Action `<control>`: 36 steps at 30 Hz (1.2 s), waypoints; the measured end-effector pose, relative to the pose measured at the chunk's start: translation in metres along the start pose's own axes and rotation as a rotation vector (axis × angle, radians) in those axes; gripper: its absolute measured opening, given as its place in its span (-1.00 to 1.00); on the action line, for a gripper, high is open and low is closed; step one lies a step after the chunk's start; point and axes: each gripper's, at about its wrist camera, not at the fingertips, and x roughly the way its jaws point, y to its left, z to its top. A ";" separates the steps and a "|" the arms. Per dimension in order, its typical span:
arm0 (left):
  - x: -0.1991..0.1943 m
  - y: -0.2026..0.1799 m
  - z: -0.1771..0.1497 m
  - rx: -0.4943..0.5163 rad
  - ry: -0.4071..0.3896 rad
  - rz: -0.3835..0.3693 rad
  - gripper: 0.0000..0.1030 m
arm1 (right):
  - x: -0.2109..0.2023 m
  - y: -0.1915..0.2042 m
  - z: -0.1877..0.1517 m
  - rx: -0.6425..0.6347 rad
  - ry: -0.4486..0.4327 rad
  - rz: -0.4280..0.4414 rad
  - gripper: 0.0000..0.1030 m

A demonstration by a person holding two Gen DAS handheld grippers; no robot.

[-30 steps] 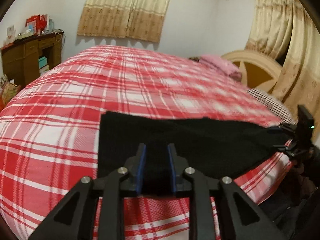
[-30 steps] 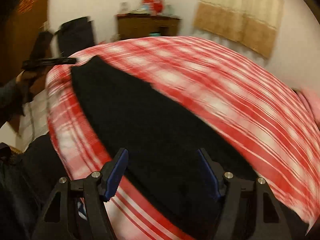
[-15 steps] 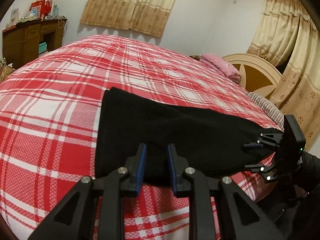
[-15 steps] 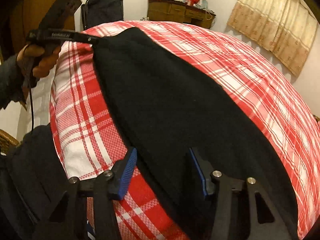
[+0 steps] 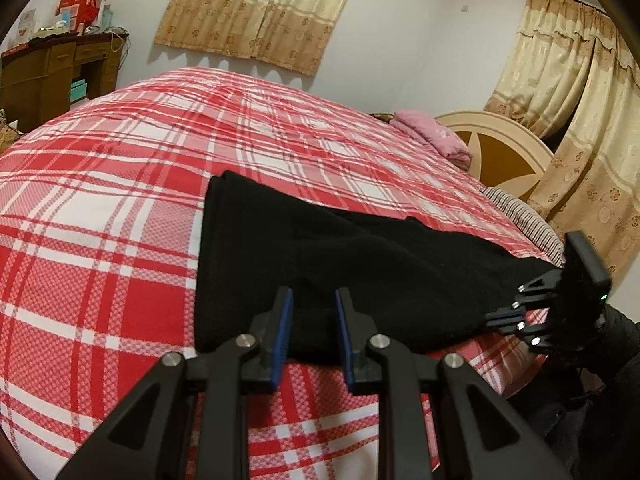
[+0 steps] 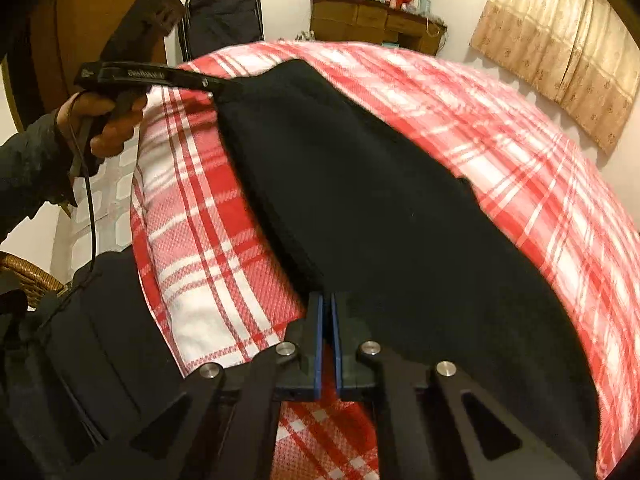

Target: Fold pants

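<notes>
1. There is white writing on the side of the black left tongs (image 6: 218,87) in the right wrist view, but it is too blurry to read. Gold marks on the brown wooden door (image 6: 104,8) cannot be read either.
2. The black soft pants (image 5: 340,264) lie flat on the big bed with the red and white checked cover (image 5: 120,208). They stretch along the edge of the bed nearest the person.
3. The pants look dark all over, thick and a bit fuzzy. They are folded lengthwise into one long, narrow shape, wide at one end and thin at the other.
4. The left tongs (image 5: 312,320) have blue pads. They are open only a little, and a bunched bit of the pants' near edge sits tight between the pads, so they have hold of the pants.
5. In the right wrist view, the left tongs pinch the far corner of the pants near the foot of the bed, and a hand (image 6: 108,120) in a dark sleeve holds their handle.
6. The right tongs (image 6: 327,320) are squeezed almost all the way together, with only a thin gap. Their tips meet the near edge of the pants, pinching the thin end.
7. In the left wrist view, the right tongs (image 5: 516,312) grip the pants at the end closer to the cream round headboard (image 5: 500,148).
</notes>
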 end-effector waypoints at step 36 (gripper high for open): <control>0.084 -0.100 -0.009 0.185 0.125 -0.088 0.11 | 0.081 -0.178 0.079 0.633 0.057 0.300 -0.38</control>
